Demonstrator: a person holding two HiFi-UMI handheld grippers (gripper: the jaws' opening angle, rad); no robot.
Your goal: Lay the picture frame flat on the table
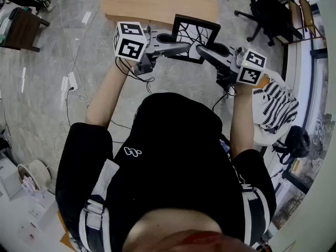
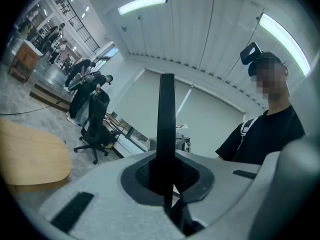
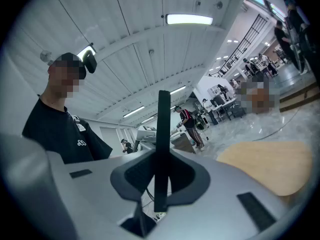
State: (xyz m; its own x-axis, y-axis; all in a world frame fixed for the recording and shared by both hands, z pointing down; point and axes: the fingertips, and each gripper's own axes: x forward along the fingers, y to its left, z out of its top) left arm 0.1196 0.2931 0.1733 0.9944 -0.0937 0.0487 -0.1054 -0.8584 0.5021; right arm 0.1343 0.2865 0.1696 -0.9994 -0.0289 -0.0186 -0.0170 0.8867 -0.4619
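Bright, even light from ceiling strips [image 3: 189, 19]; strong fisheye warp, dark vignetted corners.

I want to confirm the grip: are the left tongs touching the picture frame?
Touching. The left gripper view shows the left tongs pinching the picture frame by its black edge.

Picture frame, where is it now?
Head view, top centre: the picture frame is clamped between the left hand-held gripper and right hand-held gripper, by the wooden table.

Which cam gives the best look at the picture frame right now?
Head view. It shows the picture frame with its whole face, black border and branching pattern, held between the left tool and right tool. Both gripper views show only its thin dark edge clamped between their jaws.
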